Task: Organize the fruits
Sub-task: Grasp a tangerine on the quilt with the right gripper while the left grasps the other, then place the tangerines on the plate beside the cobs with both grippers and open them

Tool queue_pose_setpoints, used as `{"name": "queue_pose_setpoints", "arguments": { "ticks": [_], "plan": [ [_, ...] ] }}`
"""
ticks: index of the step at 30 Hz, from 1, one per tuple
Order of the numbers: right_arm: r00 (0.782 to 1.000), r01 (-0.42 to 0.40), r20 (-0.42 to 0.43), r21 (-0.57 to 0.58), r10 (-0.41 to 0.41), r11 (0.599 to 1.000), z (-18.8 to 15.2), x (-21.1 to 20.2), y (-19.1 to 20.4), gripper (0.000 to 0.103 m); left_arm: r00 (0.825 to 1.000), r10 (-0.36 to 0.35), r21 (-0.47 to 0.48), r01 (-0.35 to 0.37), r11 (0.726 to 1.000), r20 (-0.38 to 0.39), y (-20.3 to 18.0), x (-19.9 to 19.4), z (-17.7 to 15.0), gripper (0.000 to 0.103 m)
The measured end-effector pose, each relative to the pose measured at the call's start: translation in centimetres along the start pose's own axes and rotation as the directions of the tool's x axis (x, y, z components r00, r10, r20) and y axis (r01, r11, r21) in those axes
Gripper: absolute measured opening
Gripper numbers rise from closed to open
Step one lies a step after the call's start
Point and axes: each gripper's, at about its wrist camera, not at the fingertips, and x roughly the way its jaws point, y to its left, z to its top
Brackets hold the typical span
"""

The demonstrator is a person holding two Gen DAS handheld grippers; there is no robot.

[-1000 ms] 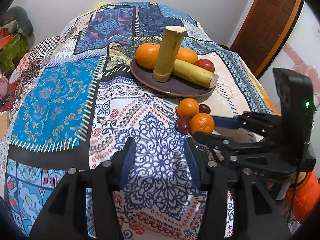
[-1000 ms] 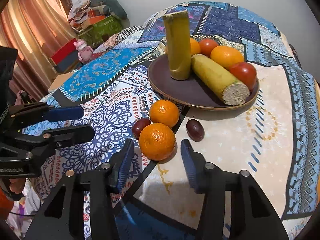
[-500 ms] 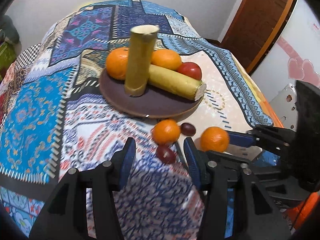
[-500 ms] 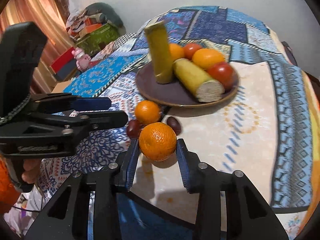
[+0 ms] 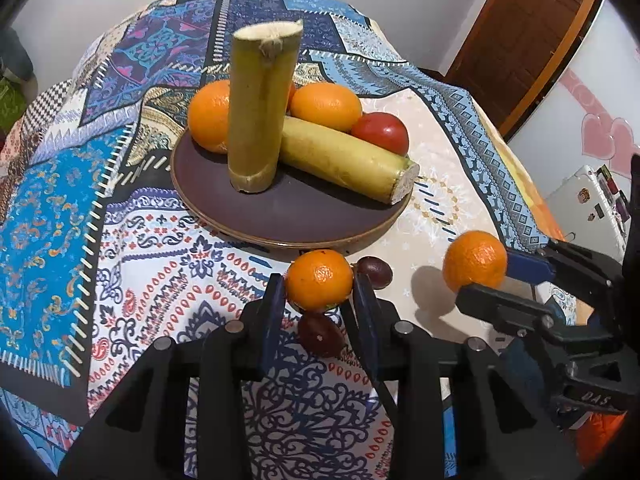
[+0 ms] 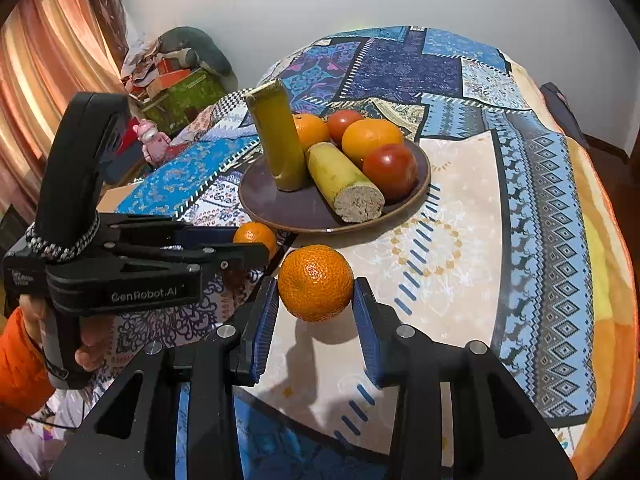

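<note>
Just in front of the round dark-brown plate [image 5: 288, 216], the left gripper [image 5: 319, 292] pinches 1 small orange mandarin [image 5: 319, 279] while the right gripper [image 6: 316, 300] clamps another round orange mandarin [image 6: 315, 282].

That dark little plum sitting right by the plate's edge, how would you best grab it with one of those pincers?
Grip the plum across its short middle, coming down from above. It lies on its side, egg-shaped, so the narrow waist fits between the fingers. The plate rim and a mandarin crowd its sides, so a low approach would likely bump them.
</note>
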Motion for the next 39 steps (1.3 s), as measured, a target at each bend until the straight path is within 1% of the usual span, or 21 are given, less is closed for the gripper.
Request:
{"name": "queue_pose_setpoints", "arguments": {
  "ticks": [5,10,15,22,27,32,39],
  "plan": [
    [1.000,-0.010,0.016,-0.008,0.010,1.000,1.2,0.6,0.3,0.035,0.999,0.012,0.000,-0.012,1.000,0.049,0.5,-2.0,0.0,0.034],
    [0.999,-0.023,0.027,-0.015,0.023,1.000,2.6,1.6,1.1,0.035,0.996,0.022,-0.034,-0.019,0.999,0.090,2.0,-3.6,1.0,0.034],
    [0.999,-0.031,0.024,-0.030,0.032,0.999,3.8,2.9,1.9,0.035,0.992,0.049,-0.069,-0.041,0.997,0.115,4.1,-4.2,2.2,0.034],
    [0.999,-0.051,-0.012,-0.037,0.050,0.998,5.1,5.7,2.4,0.035,0.991,0.070,-0.095,-0.060,0.994,0.112,6.2,-2.6,4.0,0.034],
    [0.999,-0.040,-0.036,-0.049,0.038,0.998,5.4,7.0,2.6,0.035,0.993,0.074,-0.094,-0.065,0.993,0.096,6.8,-0.8,5.2,0.034],
    [0.998,-0.034,-0.053,-0.050,0.032,0.998,5.3,7.9,2.6,0.035,0.992,0.075,-0.108,-0.065,0.992,0.097,7.2,0.2,5.7,0.034],
    [0.998,-0.036,-0.059,-0.037,0.034,0.999,5.2,8.4,2.5,0.036,0.992,0.079,-0.096,-0.070,0.993,0.096,7.0,0.6,5.8,0.034]
  ]
}}
